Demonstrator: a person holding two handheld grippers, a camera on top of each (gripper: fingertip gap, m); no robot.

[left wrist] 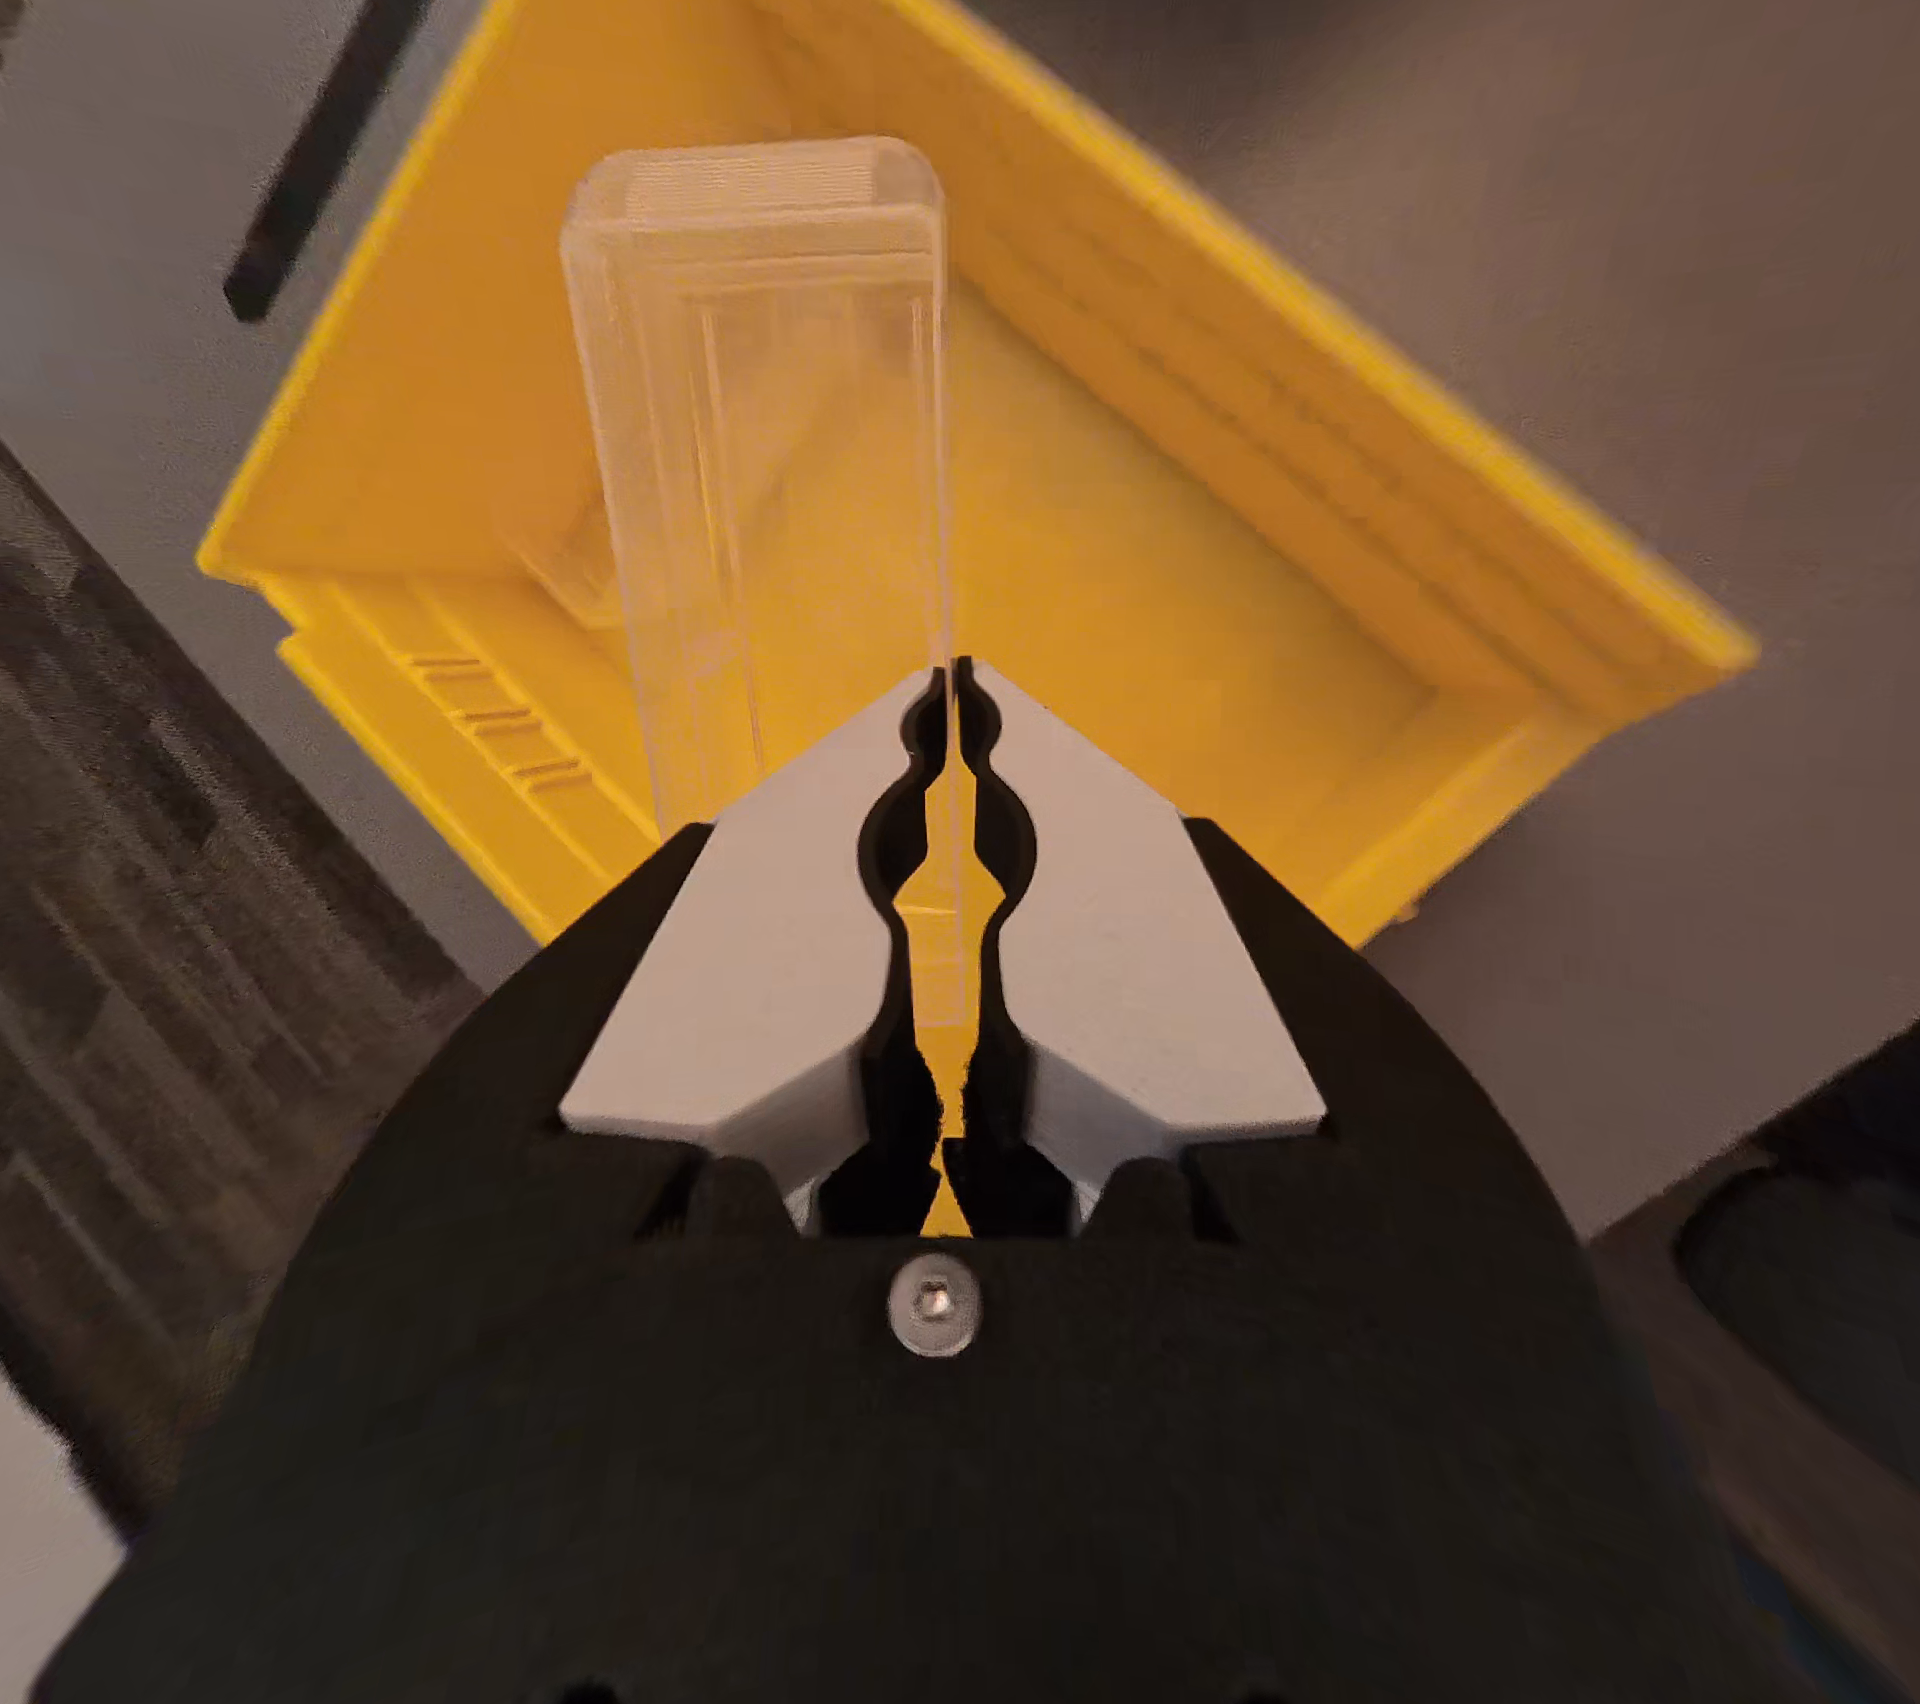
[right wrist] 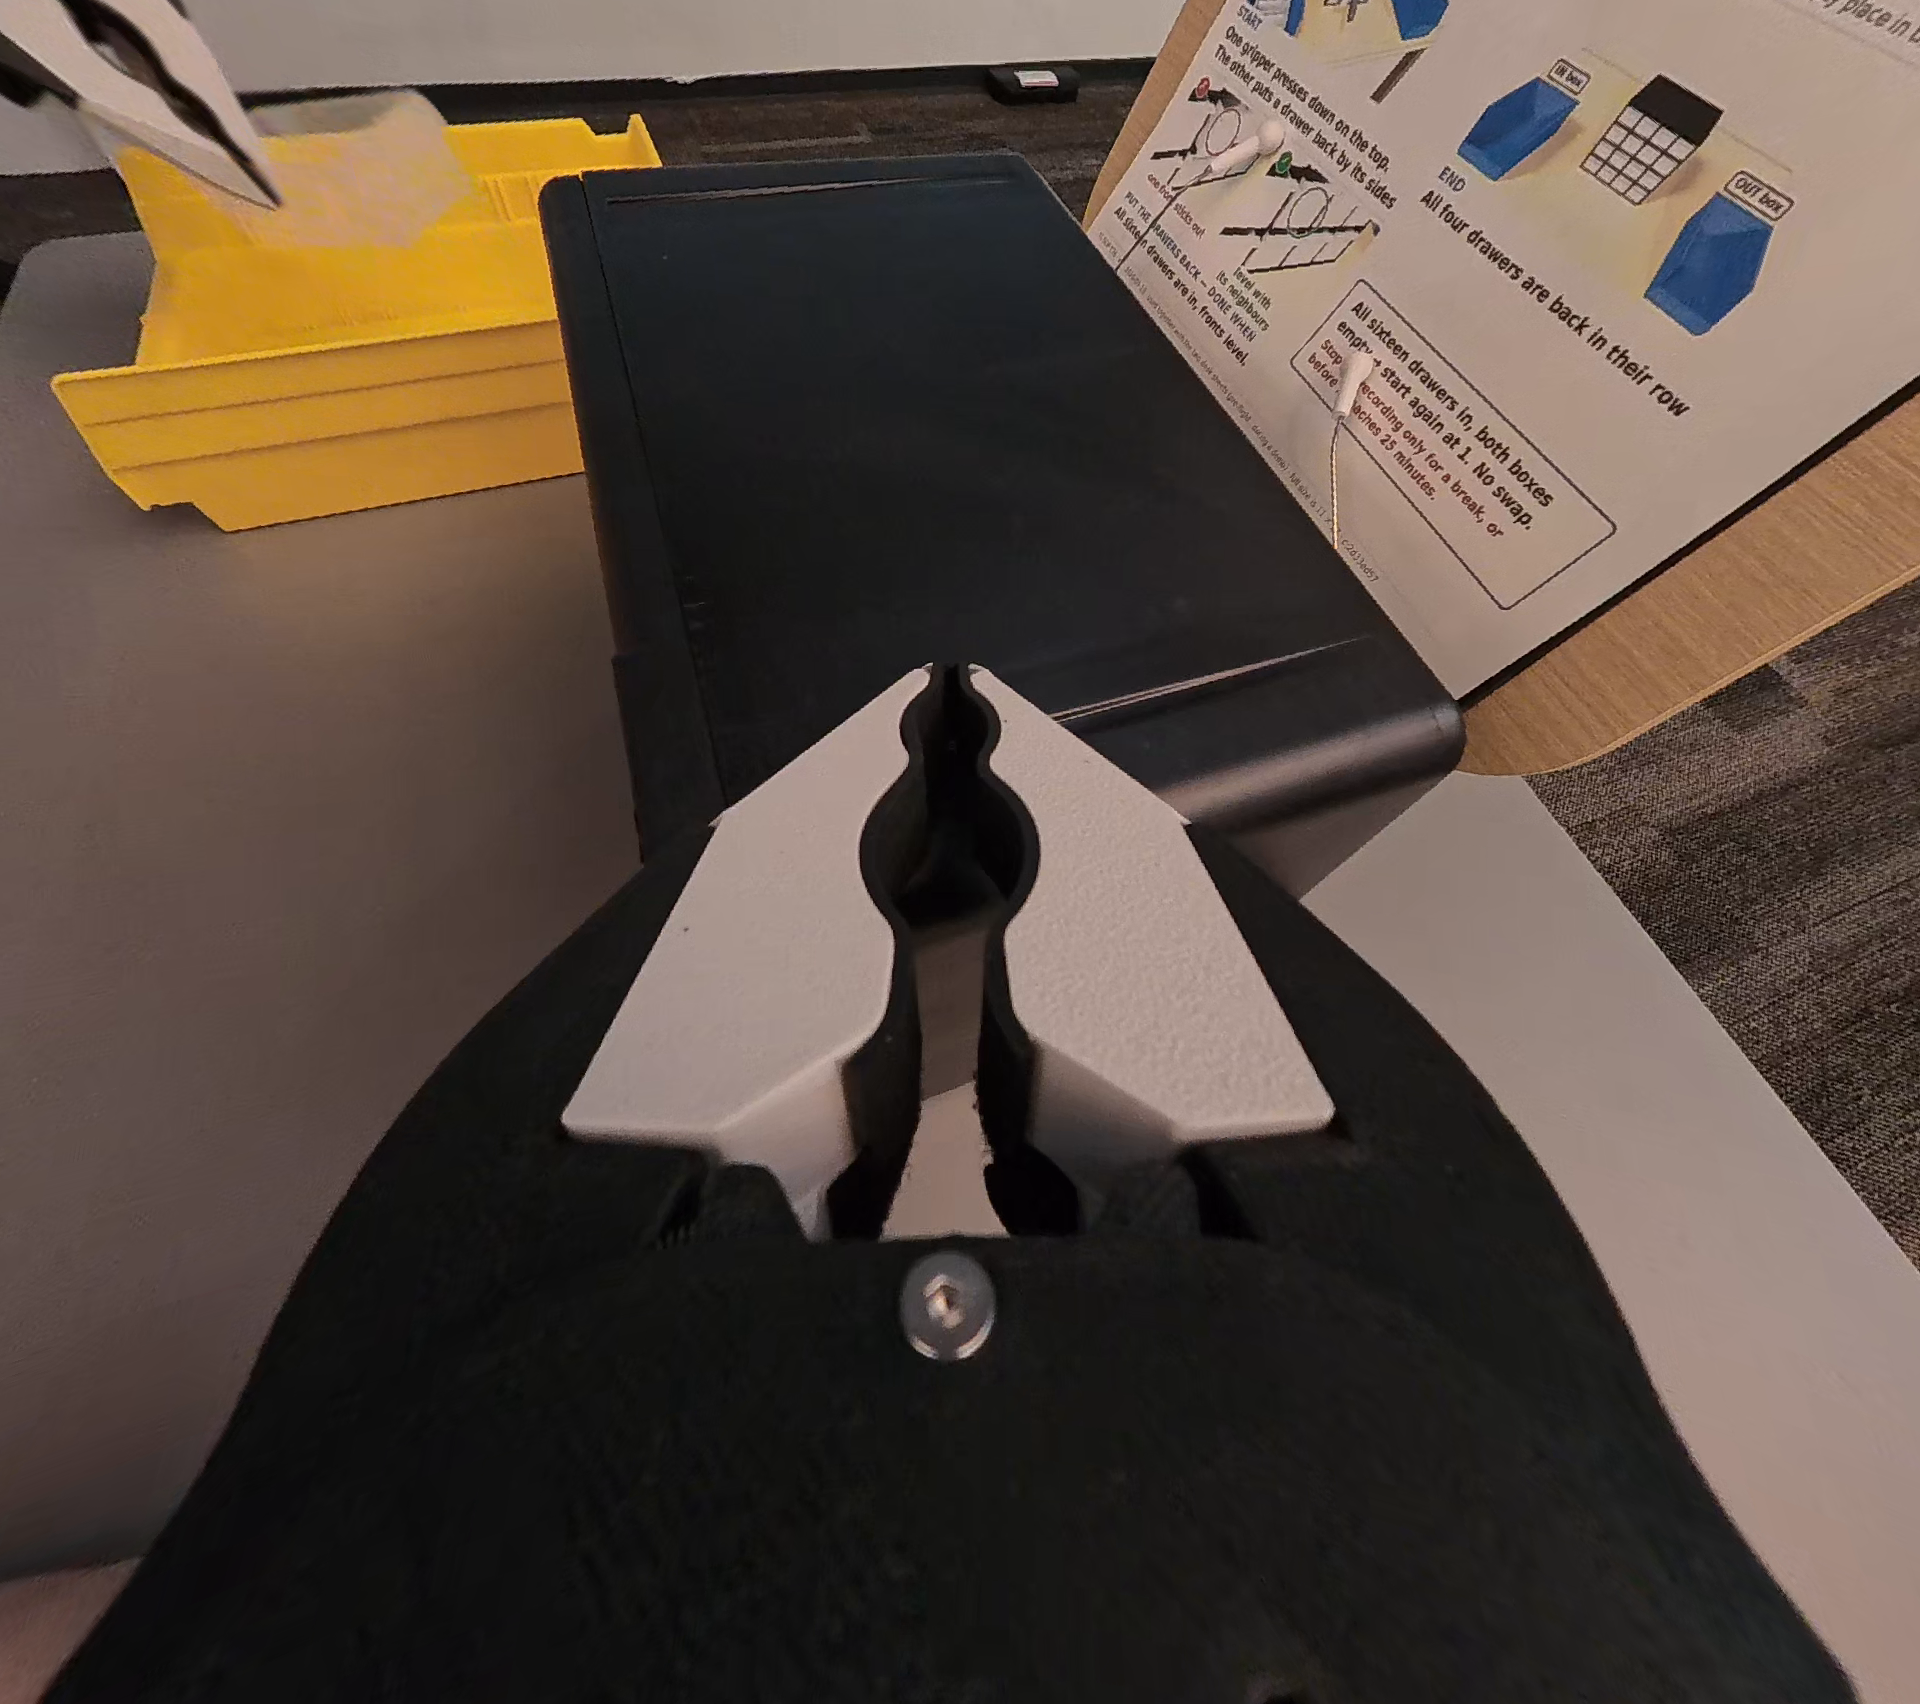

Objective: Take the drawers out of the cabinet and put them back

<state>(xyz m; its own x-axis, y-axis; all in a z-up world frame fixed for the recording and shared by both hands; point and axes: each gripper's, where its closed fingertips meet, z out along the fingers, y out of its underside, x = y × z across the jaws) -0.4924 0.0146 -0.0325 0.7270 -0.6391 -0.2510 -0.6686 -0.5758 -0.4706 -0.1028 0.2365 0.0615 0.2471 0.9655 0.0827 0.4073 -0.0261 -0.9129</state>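
- One clear drawer (left wrist: pixel 758 428) hangs over the yellow bin (left wrist: pixel 1195 532), its thin wall pinched in the left gripper (left wrist: pixel 951 667) jaws.
- Right gripper (right wrist: pixel 948 672), jaws closed and empty, hovers above the black cabinet (right wrist: pixel 935 428) on the grey counter (right wrist: pixel 312 771).

The right gripper (right wrist: pixel 951 678), jaws closed and empty, hovers over the near end of the black plastic cabinet (right wrist: pixel 935 428) on the grey table (right wrist: pixel 291 771). Behind, the left gripper (right wrist: pixel 272 198) holds a clear plastic drawer (right wrist: pixel 364 174) above the yellow plastic bin (right wrist: pixel 343 387)
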